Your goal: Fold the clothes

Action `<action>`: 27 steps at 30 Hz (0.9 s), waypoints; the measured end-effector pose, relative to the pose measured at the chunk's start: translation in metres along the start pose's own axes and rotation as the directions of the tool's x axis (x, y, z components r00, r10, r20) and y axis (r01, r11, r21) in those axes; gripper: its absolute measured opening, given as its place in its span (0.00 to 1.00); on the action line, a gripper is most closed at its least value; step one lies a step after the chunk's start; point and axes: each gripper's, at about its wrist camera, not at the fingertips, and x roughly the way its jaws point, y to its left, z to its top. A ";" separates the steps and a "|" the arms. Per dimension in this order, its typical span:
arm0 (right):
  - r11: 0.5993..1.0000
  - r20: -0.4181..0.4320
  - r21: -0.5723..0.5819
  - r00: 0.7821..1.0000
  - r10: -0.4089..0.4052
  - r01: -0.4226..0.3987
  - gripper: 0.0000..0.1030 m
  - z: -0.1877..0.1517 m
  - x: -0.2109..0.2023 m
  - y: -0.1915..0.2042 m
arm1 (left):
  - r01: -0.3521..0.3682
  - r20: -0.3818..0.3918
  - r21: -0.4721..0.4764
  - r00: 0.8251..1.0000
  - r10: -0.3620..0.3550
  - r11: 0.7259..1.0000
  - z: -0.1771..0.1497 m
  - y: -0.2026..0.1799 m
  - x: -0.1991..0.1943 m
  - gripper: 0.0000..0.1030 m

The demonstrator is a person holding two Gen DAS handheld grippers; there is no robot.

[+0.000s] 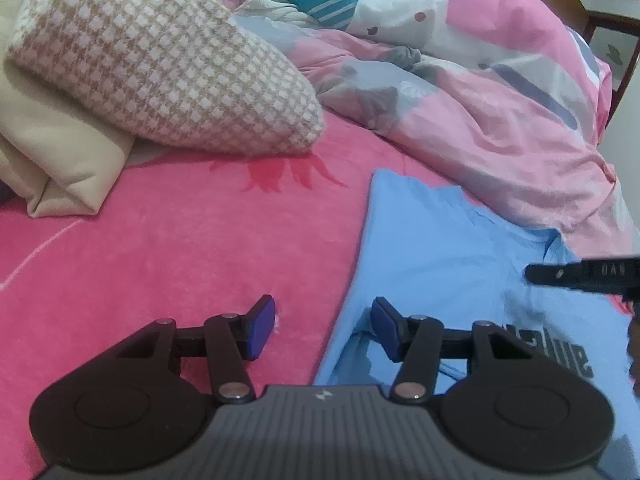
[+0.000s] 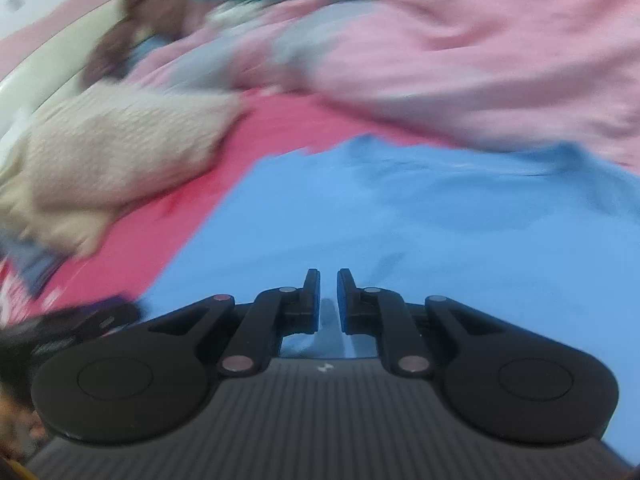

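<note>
Shirt: your blue T-shirt [image 1: 440, 264] lies flat on the pink bed cover [image 1: 180, 264], beside the quilt.
Left gripper [image 1: 324, 326]: spread wide, straddling the shirt's left edge.
Right gripper [image 2: 329, 300]: nearly closed, a narrow gap, nothing clearly pinched, over the shirt's middle.

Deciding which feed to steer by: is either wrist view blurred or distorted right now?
Left wrist view: sharp; the blue T-shirt and checked pillow read clearly, with fisheye bending at the edges. Right wrist view: heavy motion blur over the bedding; only the right gripper itself looks crisp.
</note>
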 end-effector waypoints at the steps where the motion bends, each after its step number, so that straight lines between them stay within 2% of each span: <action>1: 0.999 -0.006 -0.036 1.000 0.003 -0.003 0.09 -0.001 0.007 0.010 | 0.006 0.000 -0.008 1.000 -0.006 1.000 0.000 0.001 0.000 0.54; 3: 0.994 -0.018 -0.107 1.000 0.007 -0.009 0.09 -0.001 0.021 0.031 | 0.019 -0.001 -0.026 1.000 -0.019 0.999 0.001 0.005 -0.001 0.54; 8: 0.986 -0.026 -0.162 0.999 -0.040 0.035 0.09 0.006 0.042 0.037 | 0.046 -0.008 -0.069 0.999 -0.047 0.997 0.004 0.012 -0.001 0.54; 10: 0.982 -0.109 -0.189 0.993 -0.036 0.015 0.09 0.003 0.047 0.036 | 0.049 -0.009 -0.076 0.999 -0.050 0.996 0.004 0.014 -0.002 0.54; 14: 0.975 -0.185 -0.221 0.982 -0.034 -0.008 0.10 0.000 0.028 0.044 | 0.043 -0.011 -0.072 0.999 -0.044 0.997 0.005 0.013 -0.001 0.54; 18: 0.971 -0.129 -0.233 0.988 -0.081 0.049 0.12 0.018 0.036 0.050 | 0.029 -0.006 -0.050 1.000 -0.029 0.998 0.004 0.009 -0.001 0.54; 20: 0.977 -0.102 -0.205 0.992 -0.074 0.052 0.12 0.026 0.049 0.048 | 0.024 -0.004 -0.043 1.000 -0.024 0.999 0.004 0.009 0.000 0.54; 22: 0.974 -0.114 -0.216 0.988 -0.100 0.074 0.12 0.025 0.062 0.048 | 0.021 -0.004 -0.039 1.000 -0.021 0.999 0.004 0.009 0.000 0.54; 27: 0.980 -0.127 -0.195 0.989 -0.073 0.047 0.14 0.018 0.043 0.050 | 0.029 -0.010 -0.055 1.000 -0.030 0.998 0.005 0.011 -0.001 0.54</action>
